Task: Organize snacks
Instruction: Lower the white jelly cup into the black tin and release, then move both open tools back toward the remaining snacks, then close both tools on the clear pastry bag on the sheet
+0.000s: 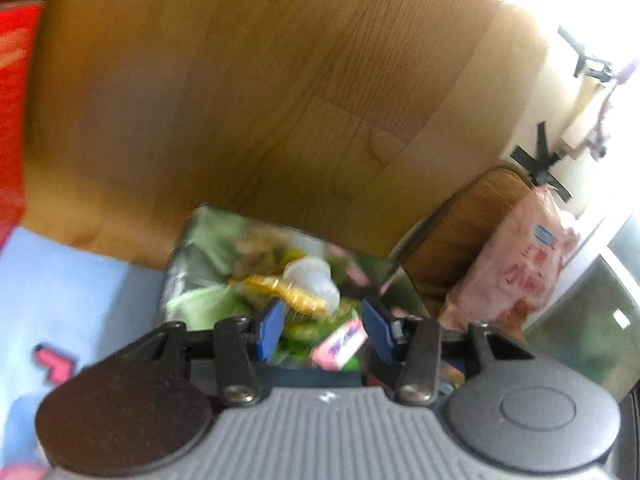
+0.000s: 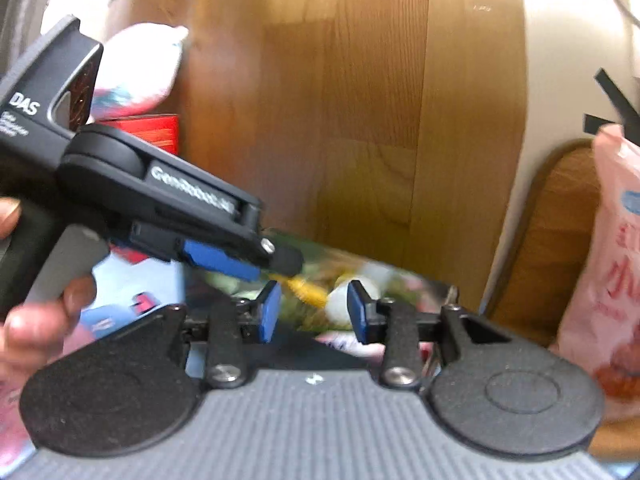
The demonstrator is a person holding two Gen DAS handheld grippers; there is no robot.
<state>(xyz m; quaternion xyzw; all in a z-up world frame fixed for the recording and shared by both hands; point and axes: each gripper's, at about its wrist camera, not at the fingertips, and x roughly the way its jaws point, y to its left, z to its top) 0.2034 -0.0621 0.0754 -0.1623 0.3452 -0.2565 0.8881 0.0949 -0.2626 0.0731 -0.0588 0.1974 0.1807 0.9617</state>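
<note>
Reading "DAS", the left hand-held gripper (image 2: 276, 268) gapes, like the right hand-held gripper (image 2: 314, 312).

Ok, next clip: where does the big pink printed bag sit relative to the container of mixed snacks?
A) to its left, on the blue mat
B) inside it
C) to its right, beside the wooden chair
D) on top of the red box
C: in the left wrist view the pink bag stands right of the snack container, against the wooden chair.
</note>
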